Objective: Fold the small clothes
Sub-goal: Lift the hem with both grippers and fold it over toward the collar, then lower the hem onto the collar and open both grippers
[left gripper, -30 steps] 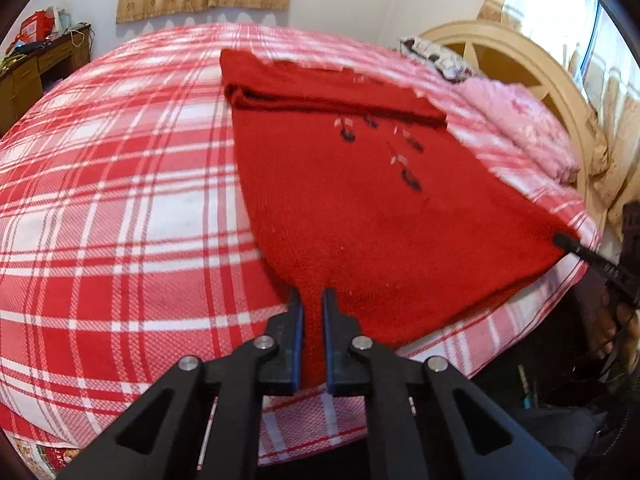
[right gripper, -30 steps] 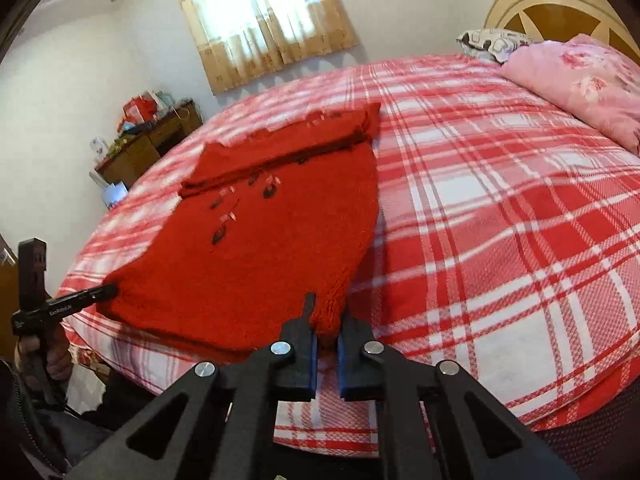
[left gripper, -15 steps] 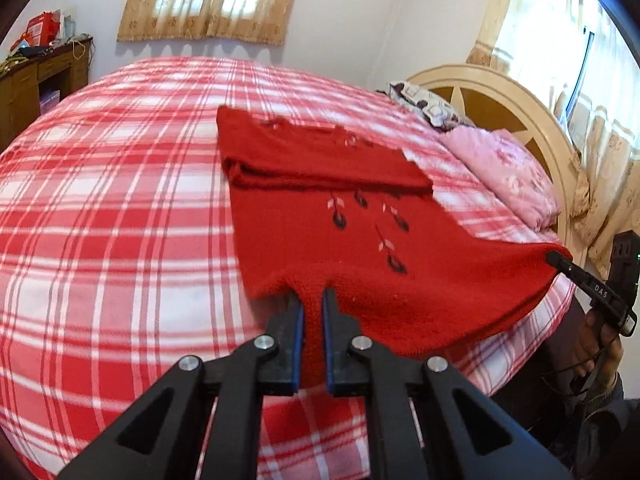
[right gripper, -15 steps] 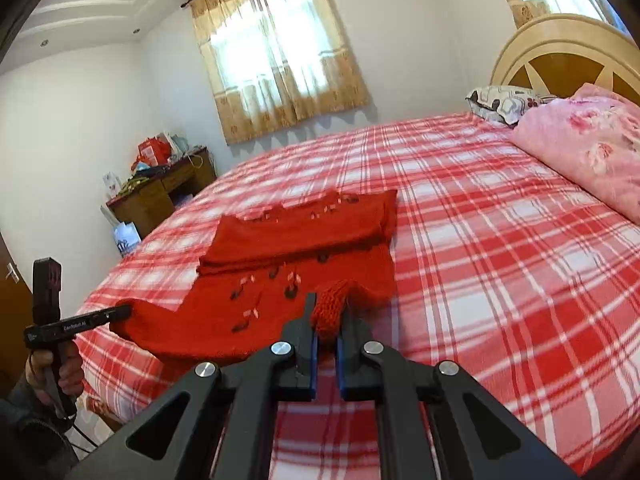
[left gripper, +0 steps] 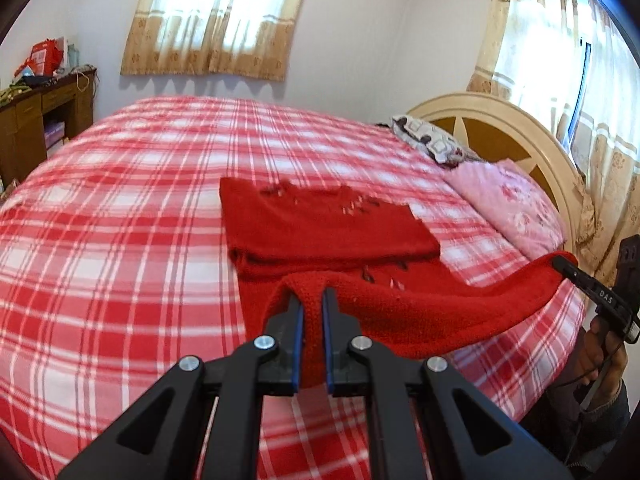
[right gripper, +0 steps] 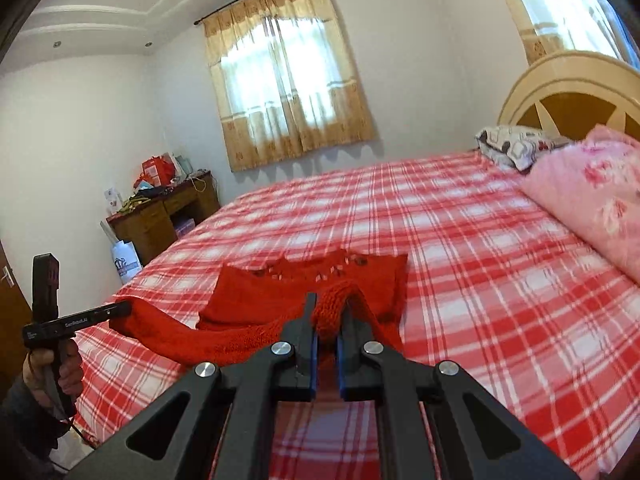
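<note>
A red knitted sweater point(left gripper: 328, 232) lies on the red plaid bed point(left gripper: 120, 240), its far part folded flat with sleeves across. My left gripper point(left gripper: 312, 300) is shut on one corner of the sweater's near hem and holds it raised above the bed. My right gripper point(right gripper: 328, 312) is shut on the other hem corner and also shows at the right edge of the left wrist view point(left gripper: 560, 266). The hem sags between the two grippers. The sweater point(right gripper: 312, 280) appears in the right wrist view, where the left gripper point(right gripper: 116, 310) shows at the left.
A pink floral quilt point(left gripper: 516, 204) and a patterned pillow point(left gripper: 428, 142) lie by the cream headboard point(left gripper: 500, 120). A wooden desk point(right gripper: 160, 220) with clutter stands by the far wall under a curtained window point(right gripper: 288, 96).
Both grippers have lifted the near hem off the bed and carried it forward toward the folded far part. The flat lower body of the sweater is now raised and draped.
</note>
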`<state>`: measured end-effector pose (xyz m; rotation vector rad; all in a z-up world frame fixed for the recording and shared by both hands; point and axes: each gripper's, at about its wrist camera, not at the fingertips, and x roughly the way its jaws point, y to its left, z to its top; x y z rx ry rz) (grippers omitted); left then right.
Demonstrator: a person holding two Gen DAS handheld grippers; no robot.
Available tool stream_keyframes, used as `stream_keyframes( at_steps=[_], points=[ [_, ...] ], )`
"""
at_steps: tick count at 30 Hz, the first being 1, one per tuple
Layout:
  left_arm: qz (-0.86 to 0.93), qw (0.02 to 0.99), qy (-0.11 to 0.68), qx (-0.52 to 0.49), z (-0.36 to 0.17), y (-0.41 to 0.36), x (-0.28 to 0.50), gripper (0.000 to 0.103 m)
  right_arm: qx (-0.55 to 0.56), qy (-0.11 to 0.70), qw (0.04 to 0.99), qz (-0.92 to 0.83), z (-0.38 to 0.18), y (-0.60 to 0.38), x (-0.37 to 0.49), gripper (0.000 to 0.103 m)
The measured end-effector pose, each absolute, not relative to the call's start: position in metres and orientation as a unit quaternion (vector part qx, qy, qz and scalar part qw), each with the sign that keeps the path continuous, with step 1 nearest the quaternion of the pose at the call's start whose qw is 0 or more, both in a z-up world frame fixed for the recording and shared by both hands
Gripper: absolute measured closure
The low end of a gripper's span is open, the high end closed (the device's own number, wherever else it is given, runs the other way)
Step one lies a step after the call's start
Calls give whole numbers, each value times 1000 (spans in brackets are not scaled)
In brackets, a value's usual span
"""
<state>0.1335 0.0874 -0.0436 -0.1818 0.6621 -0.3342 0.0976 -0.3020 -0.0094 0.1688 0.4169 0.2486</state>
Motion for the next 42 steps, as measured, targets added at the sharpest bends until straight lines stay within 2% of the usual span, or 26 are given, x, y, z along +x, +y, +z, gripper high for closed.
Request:
stream_keyframes(
  at_steps=[13, 21, 29, 34, 37, 40, 41, 42],
  points=[
    [-147, 935, 304, -105, -17, 91, 193, 94, 62, 201, 972, 105, 18, -298, 176, 97],
    [-133, 937, 306, -107, -10, 93, 253, 94, 53, 227, 968, 88, 12, -293, 252, 97],
    [-119, 928, 340, -100, -38, 90, 317, 94, 44, 267, 961, 66, -21, -290, 329, 97],
    [-110, 920, 364, -93, -58, 85, 354, 95, 45, 309, 949, 51, -62, -294, 382, 97],
    [-108, 915, 380, -88, -74, 82, 380, 94, 33, 362, 931, 41, -98, -292, 416, 97],
    [-93, 911, 396, -74, -96, 79, 402, 91, 20, 392, 919, 40, -119, -288, 425, 89],
    [-85, 910, 399, -68, -101, 78, 405, 85, 15, 389, 920, 42, -120, -287, 421, 79],
    [-68, 910, 404, -58, -107, 77, 409, 84, 6, 384, 922, 54, -119, -282, 413, 65]
  ],
)
